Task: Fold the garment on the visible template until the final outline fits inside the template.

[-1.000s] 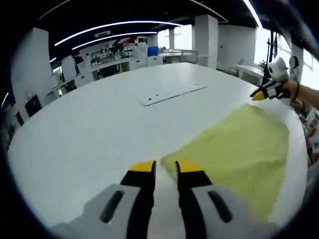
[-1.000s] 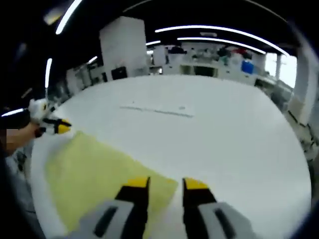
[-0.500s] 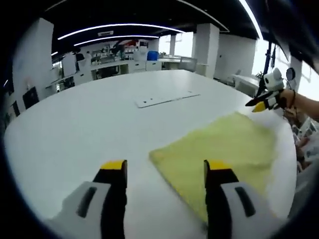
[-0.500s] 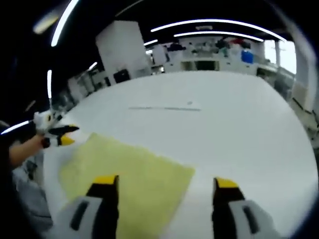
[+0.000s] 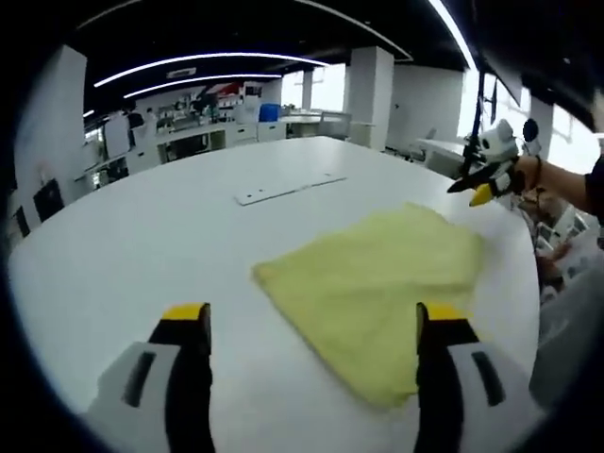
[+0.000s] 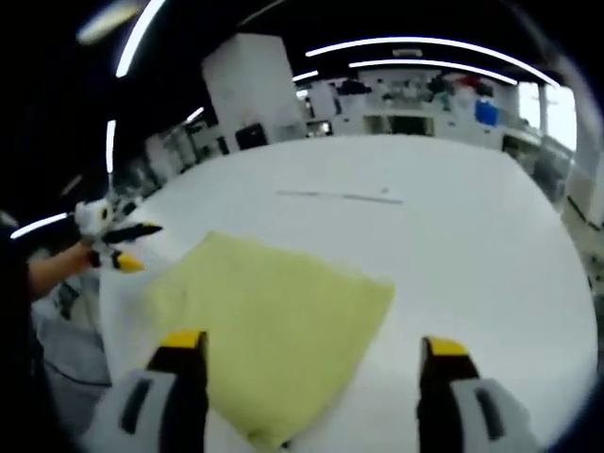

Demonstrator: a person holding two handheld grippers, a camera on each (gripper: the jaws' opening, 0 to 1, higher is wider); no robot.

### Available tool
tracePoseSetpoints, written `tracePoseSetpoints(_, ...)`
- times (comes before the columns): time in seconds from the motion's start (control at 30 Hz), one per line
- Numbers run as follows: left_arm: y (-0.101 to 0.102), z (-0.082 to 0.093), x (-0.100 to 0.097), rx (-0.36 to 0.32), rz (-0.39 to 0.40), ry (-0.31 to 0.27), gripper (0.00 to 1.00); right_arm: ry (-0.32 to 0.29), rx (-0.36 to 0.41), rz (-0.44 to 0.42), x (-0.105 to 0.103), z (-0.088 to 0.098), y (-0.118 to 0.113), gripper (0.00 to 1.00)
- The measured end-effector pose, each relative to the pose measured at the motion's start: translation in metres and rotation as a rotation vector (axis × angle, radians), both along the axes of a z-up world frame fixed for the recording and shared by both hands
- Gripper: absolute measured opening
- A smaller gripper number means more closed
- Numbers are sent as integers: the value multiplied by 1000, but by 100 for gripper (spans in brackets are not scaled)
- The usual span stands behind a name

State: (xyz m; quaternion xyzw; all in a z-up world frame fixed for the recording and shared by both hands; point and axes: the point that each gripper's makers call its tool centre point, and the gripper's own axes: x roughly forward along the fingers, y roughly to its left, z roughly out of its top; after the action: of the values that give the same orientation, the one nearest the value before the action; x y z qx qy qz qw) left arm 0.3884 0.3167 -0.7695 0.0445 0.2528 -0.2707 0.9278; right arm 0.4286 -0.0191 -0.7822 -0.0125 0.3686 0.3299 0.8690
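Hovering above the white table (image 5: pixel 142 245) w/ both claws spread wide, nothing pinched. Left gripper (image 5: pixel 311 326) hanging w/ jaws far apart, yellow garment (image 5: pixel 377 278) lying flat just ahead of and between the tips, near corner pointing toward the left jaw. Right gripper (image 6: pixel 316 354) hanging same way in the right gripper view, jaws wide, garment (image 6: pixel 274 316) sitting ahead and running under the left jaw's side, folded edge looking doubled along the right. Spotting the other claw far off to the right in the left gripper view, past the cloth's far edge, jaws apart, not touching fabric. Same in the right gripper view: left claw out to the left, beyond the cloth, clear of it. Noting a thin flat strip (image 5: pixel 288 188) well ahead on the table, apart from the cloth; template outline not readable here, can't tell if cloth fits it. Judging step: between folds, looking like a release w/ cloth already folded at least once. Next move prob. calling for checking outline vs template, then, if too big, dropping both claws onto near-edge corners, pinching, and carrying them across for another fold, keeping cloth on the table.
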Motion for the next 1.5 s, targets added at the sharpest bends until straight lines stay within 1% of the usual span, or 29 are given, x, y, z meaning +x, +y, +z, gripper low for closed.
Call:
tracePoseSetpoints(0.1, -5, 1, -12, 7, -21, 2, 91, 0, -8, 41, -12, 0, 2, 99)
tracePoseSetpoints(0.13, -6, 0, -17, 6, -31, 13, 91, 5, -20, 68, -17, -1, 1, 98)
tracePoseSetpoints(0.17, -6, -1, -19, 6, -34, 16, 91, 7, -22, 76, -22, -1, 1, 99)
tracePoseSetpoints(0.2, -9, -3, -25, 8, -46, 20, 91, 7, -22, 81, -27, 0, 2, 99)
tracePoseSetpoints(0.3, -13, -6, -37, 6, -48, 24, 91, 8, -15, 95, -42, -1, 4, 98)
tracePoseSetpoints(0.4, -20, -10, -46, -10, -45, 33, 91, 6, -10, 103, -56, -1, 6, 95)
tracePoseSetpoints(0.6, -23, -18, -60, -16, -42, 46, 86, -5, -3, 94, -71, -4, 4, 90)
tracePoseSetpoints(0.73, -25, -22, -70, -24, -29, 59, 79, -1, 18, 80, -79, -7, 5, 85)
tracePoseSetpoints(0.8, -24, -27, -72, -23, -24, 70, 76, 4, 27, 73, -83, -10, 5, 81)
tracePoseSetpoints(0.87, -22, -31, -75, -24, -14, 83, 70, 0, 31, 68, -90, -10, 6, 77)
tracePoseSetpoints(0.93, -20, -33, -78, -29, -7, 96, 64, -6, 30, 58, -92, -13, 4, 73)
tracePoseSetpoints(0.97, -20, -35, -80, -21, -8, 97, 62, -3, 30, 53, -95, -14, 4, 71)
tracePoseSetpoints(1.0, -18, -37, -82, 2, -15, 93, 59, 3, 34, 54, -98, -15, 5, 70)
tracePoseSetpoints(1.03, -16, -39, -83, 6, -12, 95, 57, 8, 38, 45, -100, -16, 5, 68)
tracePoseSetpoints(1.13, -18, -38, -87, -29, 6, 109, 55, 7, 46, 26, -103, -21, 4, 61)
tracePoseSetpoints(1.23, -18, -41, -87, -23, 14, 117, 49, 5, 45, -1, -104, -28, 2, 48)
tracePoseSetpoints(1.27, -18, -42, -88, -23, 16, 122, 47, 10, 41, -14, -104, -31, 0, 40)
tracePoseSetpoints(1.3, -17, -46, -88, -27, 19, 127, 45, 10, 29, -24, -104, -35, -2, 34)
tracePoseSetpoints(1.37, -19, -48, -90, -34, 24, 144, 41, 2, 16, -35, -105, -38, -2, 24)
tracePoseSetpoints(1.4, -20, -49, -91, -34, 22, 150, 37, -3, 15, -38, -105, -39, -1, 22)
tracePoseSetpoints(1.43, -18, -55, -91, -32, 27, 152, 33, -7, 19, -54, -105, -40, -1, 22)
tracePoseSetpoints(1.5, -19, -56, -90, -46, 37, 156, 27, -8, 31, -76, -103, -43, 1, 21)
